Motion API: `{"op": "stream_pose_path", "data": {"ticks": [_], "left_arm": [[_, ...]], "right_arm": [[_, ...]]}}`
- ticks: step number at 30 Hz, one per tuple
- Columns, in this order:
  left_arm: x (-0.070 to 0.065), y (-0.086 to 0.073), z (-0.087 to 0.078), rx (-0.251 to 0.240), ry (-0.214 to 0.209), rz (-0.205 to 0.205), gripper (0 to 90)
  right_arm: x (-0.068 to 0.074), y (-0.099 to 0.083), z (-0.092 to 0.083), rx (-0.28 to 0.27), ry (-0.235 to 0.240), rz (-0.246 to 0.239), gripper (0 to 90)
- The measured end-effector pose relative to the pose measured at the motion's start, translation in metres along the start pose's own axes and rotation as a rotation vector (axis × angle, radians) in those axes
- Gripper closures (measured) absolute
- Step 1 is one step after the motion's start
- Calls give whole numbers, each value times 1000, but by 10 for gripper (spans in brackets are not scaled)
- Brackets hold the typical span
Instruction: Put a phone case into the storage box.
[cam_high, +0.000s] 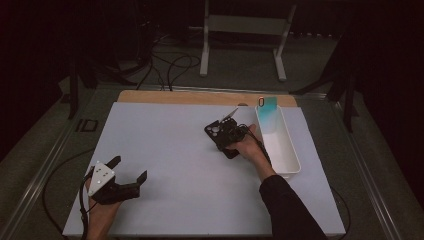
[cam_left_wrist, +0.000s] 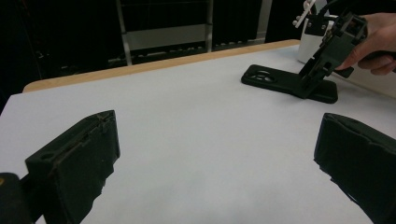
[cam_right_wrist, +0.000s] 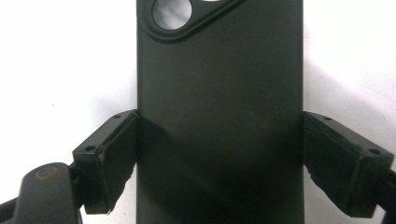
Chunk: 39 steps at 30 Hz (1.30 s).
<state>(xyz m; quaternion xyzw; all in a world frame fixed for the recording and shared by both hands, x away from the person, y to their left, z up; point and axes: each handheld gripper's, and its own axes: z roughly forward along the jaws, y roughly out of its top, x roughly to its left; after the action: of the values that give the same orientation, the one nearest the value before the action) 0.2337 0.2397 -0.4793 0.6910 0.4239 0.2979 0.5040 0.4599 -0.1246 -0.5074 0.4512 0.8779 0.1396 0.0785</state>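
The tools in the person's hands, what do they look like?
Both are black. The left tool has two chunky black jaws with small screw holes, a grey three-cornered plate dotted with holes on top, and a black cable trailing off behind. The right tool has the same blocky jaws, with a pale plate near it. The right arm wears a long black sleeve.

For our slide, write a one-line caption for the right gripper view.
Right gripper straddling a black phone case, fingers touching both long edges.
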Motion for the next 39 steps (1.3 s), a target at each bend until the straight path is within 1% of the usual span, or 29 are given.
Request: {"op": "stream_pose_path", "data": {"ticks": [2, 5, 6, 7, 8, 9, 11, 13, 14, 15, 16, 18, 19, 21, 22, 24, 25, 26, 27, 28, 30, 31, 32, 33, 34, 35, 36, 37, 39], "left_arm": [[0, 0, 0, 0, 0, -1, 11], [0, 0, 0, 1, 0, 2, 10], [0, 0, 0, 1, 0, 2, 11], [0, 0, 1, 3, 1, 2, 11], [0, 0, 1, 5, 1, 3, 11], [0, 0, 1, 5, 1, 3, 10], [-1, 0, 1, 6, 0, 3, 10], [-1, 0, 1, 8, 1, 2, 11], [-1, 0, 2, 9, 1, 2, 11], [-1, 0, 2, 9, 1, 2, 11], [-1, 0, 2, 9, 1, 2, 11], [-2, 0, 2, 12, 1, 2, 11], [-2, 0, 2, 13, 0, 3, 11], [-3, 1, 3, 15, -4, 3, 10], [-3, 1, 3, 15, -4, 3, 10], [-5, 2, 4, 15, -11, -1, 10], [-5, 2, 4, 15, -11, -1, 10], [-7, 4, 4, 17, -20, -1, 10], [-7, 4, 4, 17, -20, -1, 10], [-9, 5, 5, 19, -30, -8, 10], [-11, 8, 6, 18, -43, -10, 11], [-11, 8, 6, 18, -43, -10, 11], [-14, 10, 8, 18, -57, -11, 11], [-14, 10, 8, 18, -57, -11, 11], [-17, 12, 9, 22, -67, -9, 10], [-17, 12, 9, 22, -67, -9, 11], [-21, 14, 11, 26, -81, -5, 11], [-21, 14, 11, 26, -81, -5, 11], [-25, 16, 13, 33, -93, 6, 11]], "right_arm": [[3, -1, -1, -13, 5, 13, 154], [3, -2, -5, -50, 9, 15, 156], [3, -2, -5, -50, 9, 15, 156], [4, -3, -7, -66, 6, 23, 156], [3, -4, -13, -101, 27, 31, 156], [3, -4, -13, -101, 27, 31, 156], [4, -5, -22, -145, 39, 35, 155], [4, -6, -24, -157, 37, 37, 154], [6, -9, -35, -209, 52, 31, 153], [6, -9, -35, -209, 52, 31, 153], [7, -10, -39, -225, 53, 29, 153], [7, -10, -39, -225, 53, 29, 153], [10, -13, -51, -277, 62, 12, 152], [13, -15, -59, -314, 67, 9, 152], [13, -15, -59, -314, 67, 9, 152], [18, -19, -73, -384, 81, 15, 151], [18, -19, -73, -384, 81, 15, 151], [21, -21, -80, -424, 89, 14, 150], [21, -21, -80, -424, 89, 14, 150], [24, -23, -86, -453, 99, 10, 150], [28, -26, -91, -482, 107, 3, 150], [28, -26, -91, -482, 107, 3, 150], [32, -28, -96, -516, 118, -3, 149], [32, -28, -96, -516, 118, -3, 149], [36, -30, -100, -543, 133, -10, 149], [36, -30, -100, -543, 133, -10, 149], [39, -32, -103, -565, 143, -11, 149], [39, -32, -103, -565, 143, -11, 149], [44, -33, -106, -593, 157, -11, 149]]}}
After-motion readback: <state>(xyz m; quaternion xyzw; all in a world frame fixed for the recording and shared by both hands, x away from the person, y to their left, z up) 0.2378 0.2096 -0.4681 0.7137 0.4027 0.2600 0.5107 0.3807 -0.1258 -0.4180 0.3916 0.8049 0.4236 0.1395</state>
